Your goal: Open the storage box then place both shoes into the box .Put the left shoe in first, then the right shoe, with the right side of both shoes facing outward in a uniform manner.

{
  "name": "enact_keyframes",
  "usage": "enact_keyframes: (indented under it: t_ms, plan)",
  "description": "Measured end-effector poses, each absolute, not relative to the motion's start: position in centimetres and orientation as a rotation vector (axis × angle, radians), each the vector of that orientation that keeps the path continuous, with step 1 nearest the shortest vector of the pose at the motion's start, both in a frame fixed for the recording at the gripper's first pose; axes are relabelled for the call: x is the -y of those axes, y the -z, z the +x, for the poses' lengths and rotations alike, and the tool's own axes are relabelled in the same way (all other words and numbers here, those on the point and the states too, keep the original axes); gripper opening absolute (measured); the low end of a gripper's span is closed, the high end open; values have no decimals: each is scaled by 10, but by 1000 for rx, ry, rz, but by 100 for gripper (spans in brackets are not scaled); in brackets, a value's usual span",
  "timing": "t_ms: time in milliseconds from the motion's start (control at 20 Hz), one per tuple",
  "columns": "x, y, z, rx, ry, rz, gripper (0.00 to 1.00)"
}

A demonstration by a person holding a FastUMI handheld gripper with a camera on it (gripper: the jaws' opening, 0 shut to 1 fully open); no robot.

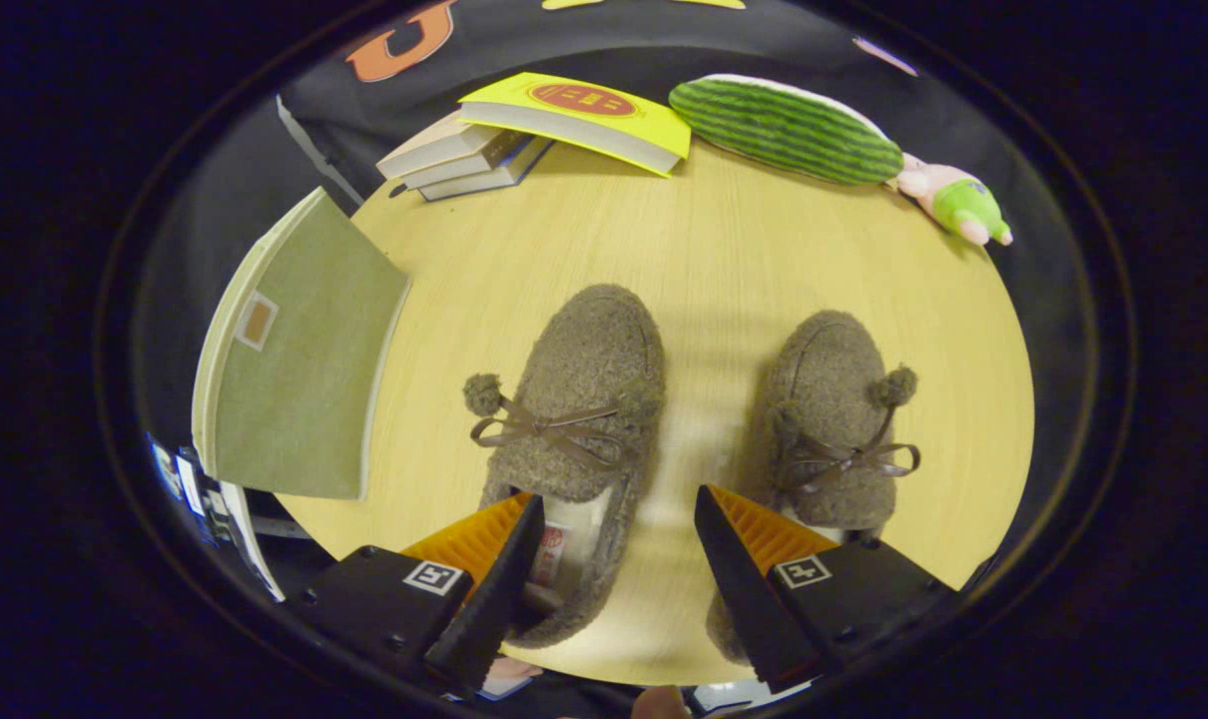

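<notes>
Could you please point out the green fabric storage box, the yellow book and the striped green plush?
Green fabric storage box (295,379), gripper view, lid panel.
Yellow book (604,115), gripper view, cover.
Striped green plush (784,130), gripper view, striped body.

A round table (724,260) of pale, light-grained wood is seen from above, evenly lit, with soft shadows cast on its top. Along its far edge a stack of books (464,160) is laid, and a yellow book (584,120) is propped across the top of the stack. Just beside it a green striped plush cushion (784,128) is set, shaped like a melon slice, and touching its end a small pink and green soft toy (955,202) is placed. Behind the table the booth is closed off by a black cloth wall (664,55). What may be papers or packaging (200,494) is glimpsed below the near table edge, too distorted to be identified
</notes>
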State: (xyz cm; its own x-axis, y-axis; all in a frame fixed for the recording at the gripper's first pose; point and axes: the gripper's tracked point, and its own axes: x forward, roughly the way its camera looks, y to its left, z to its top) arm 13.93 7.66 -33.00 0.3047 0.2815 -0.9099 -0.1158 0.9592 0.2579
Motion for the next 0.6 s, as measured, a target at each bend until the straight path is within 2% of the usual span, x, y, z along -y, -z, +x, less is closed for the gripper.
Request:
enact_keyframes:
  t_ms: [250,400,600]
  plan:
    - [-87,341,135,-1298,-284,209,53]
    - [-85,344,137,-1304,-271,217,41]
    - [-80,341,138,-1284,-219,259,19]
